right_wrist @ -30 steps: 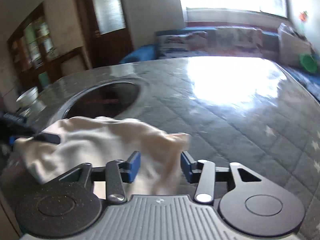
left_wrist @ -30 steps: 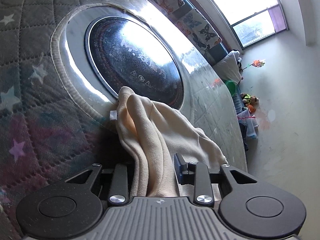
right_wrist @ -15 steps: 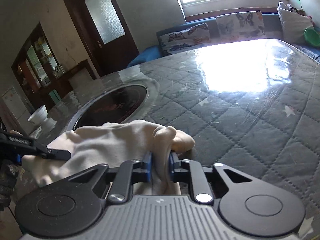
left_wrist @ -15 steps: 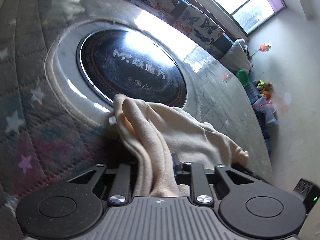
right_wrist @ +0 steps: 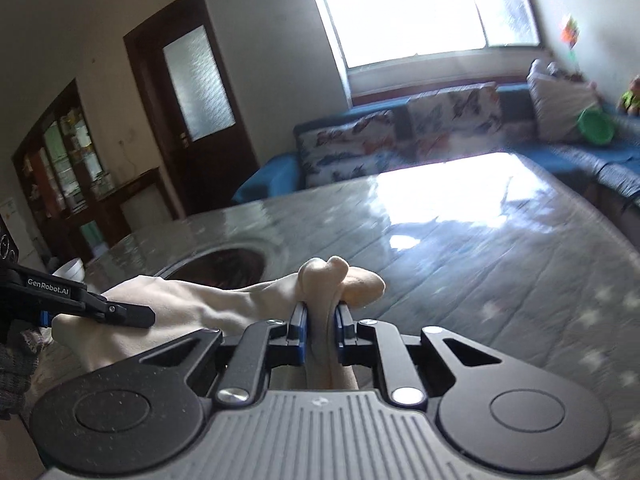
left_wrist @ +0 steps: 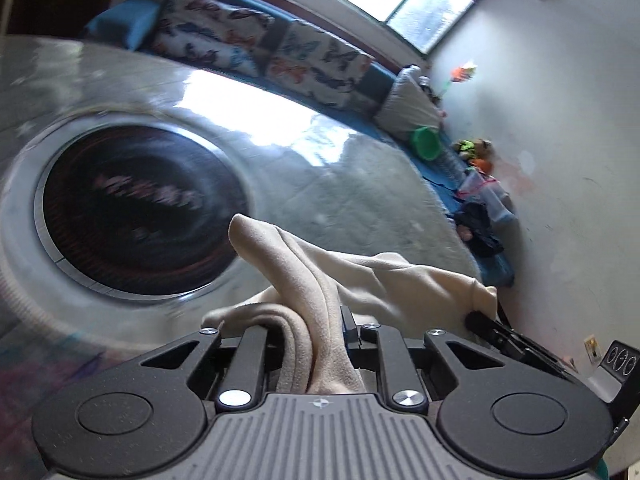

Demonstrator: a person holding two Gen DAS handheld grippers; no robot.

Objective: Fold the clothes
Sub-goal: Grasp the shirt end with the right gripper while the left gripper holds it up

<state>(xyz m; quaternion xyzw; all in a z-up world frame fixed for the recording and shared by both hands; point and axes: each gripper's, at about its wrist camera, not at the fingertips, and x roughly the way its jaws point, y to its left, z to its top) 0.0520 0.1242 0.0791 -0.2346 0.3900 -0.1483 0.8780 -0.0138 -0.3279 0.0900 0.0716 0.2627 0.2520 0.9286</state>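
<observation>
Left wrist view: the left gripper [left_wrist: 316, 332] is clenched on a bunched edge of a cream, soft fleece garment [left_wrist: 360, 276], and its jaws are closing further on the cloth packed between them. The garment hangs clear of a grey quilted table cover with pale stars [left_wrist: 360, 200], near the rim of a round black glass hotplate set in a steel ring [left_wrist: 132, 208] — the far end of the cloth runs off to the right gripper [left_wrist: 486, 326] at the frame's lower right, towards the table's right edge.

Right wrist view: the right gripper [right_wrist: 322, 332] grips a thick knot of the same garment [right_wrist: 192, 300] between its blue pads [right_wrist: 298, 334], a lump of fabric bulging above them. The left gripper [right_wrist: 120, 312] pinches the other end at the left, above the table's near edge, and the cloth sags between the two.

The risk from here lies in the grips themselves. Each holds a wad, not a clean corner — so pulling the two apart may open the garment twisted or doubled, and a fold laid on that would be crooked. A thin layer could also slip out of either bunch if the cloth is drawn taut. Lowered carelessly, the hanging middle could drag over the hotplate's ring.
</observation>
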